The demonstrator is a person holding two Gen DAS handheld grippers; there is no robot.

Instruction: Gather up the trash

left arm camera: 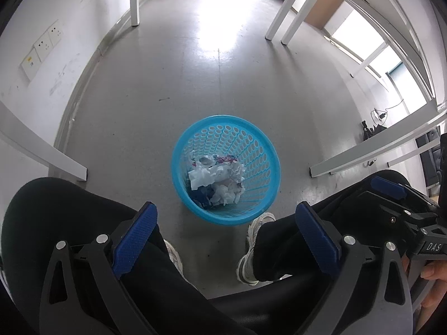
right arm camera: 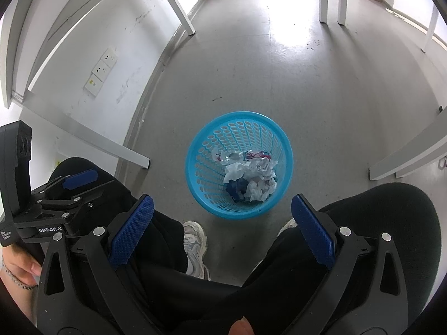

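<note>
You can read "GenRobot.AI" on the left claw (left arm camera: 226, 240) from the right camera, and "DAS" on the right claw (right arm camera: 222, 230) from the left one. Both claws are spread wide with nothing between the blue pads, hovering above the person's black-trousered knees. The crumpled paper trash (left arm camera: 216, 181) sits in the blue mesh basket (left arm camera: 178, 167) on the floor, by the white sneakers (right arm camera: 195, 240).

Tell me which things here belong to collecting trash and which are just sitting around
Part of the job:
- blue basket on the floor
- crumpled paper and wrappers inside it
- left tongs, open, empty
- right tongs, open, empty

Just around:
- wall sockets
- white table legs
- person's white sneakers
- cables by the wall
</note>
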